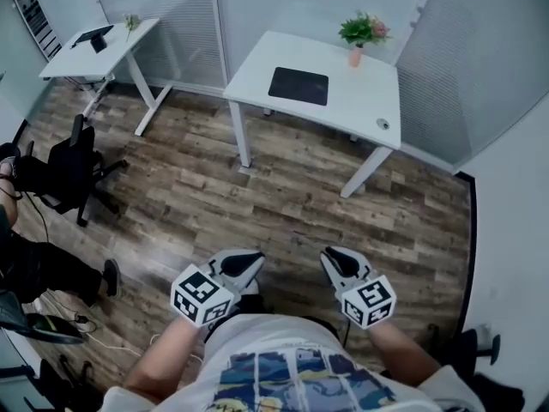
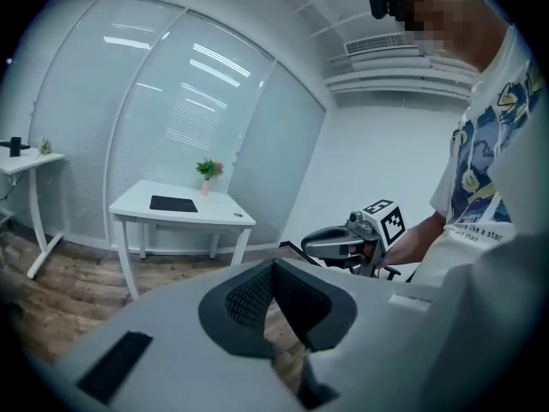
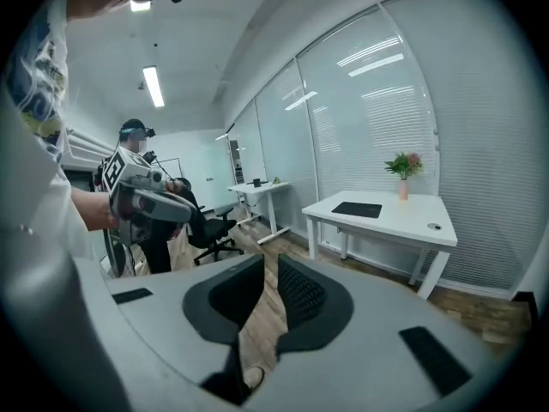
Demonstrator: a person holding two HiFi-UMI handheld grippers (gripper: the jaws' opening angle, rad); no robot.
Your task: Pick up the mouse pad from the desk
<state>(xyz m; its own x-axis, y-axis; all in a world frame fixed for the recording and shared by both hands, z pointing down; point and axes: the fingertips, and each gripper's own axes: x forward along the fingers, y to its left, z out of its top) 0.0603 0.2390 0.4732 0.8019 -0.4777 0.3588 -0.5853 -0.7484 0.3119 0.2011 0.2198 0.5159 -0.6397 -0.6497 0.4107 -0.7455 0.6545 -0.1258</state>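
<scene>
Printed shirt [image 1: 292, 376] fills the bottom edge of the head view, and both forearms reach forward from it. Just ahead, the left gripper [image 1: 246, 263] and right gripper [image 1: 337, 261] hover side by side over the wood floor [image 1: 283, 196], both empty. Well beyond them stands a white tabletop [image 1: 360, 101]. On it the black mouse pad [image 1: 298, 85] lies flat near the far left, apart from both grippers. A plant [image 1: 360, 31] in a pink vase stands at the far edge, right of the pad, and a small round fitting [image 1: 383, 124] sits near the right front corner. To the left are a black chair [image 1: 69, 170] and another tabletop [image 1: 86, 54].

From the left gripper view, the left gripper [image 2: 274, 269] has its jaws meeting at the tips, with only floor showing in the wedge behind them and nothing held. The right gripper [image 2: 313, 241] floats to the right. The mouse pad [image 2: 172, 203] lies on the tabletop [image 2: 219, 213] far off, beside the plant [image 2: 207, 170].

From the right gripper view, the right gripper [image 3: 270, 269] has its jaws a narrow slit apart, with bare floor between and nothing gripped. The left gripper [image 3: 180, 209] shows at left, before the chair [image 3: 210, 226] and a standing person [image 3: 135, 140]. The mouse pad [image 3: 357, 209] rests on the tabletop [image 3: 403, 223], left of the plant [image 3: 403, 166].
</scene>
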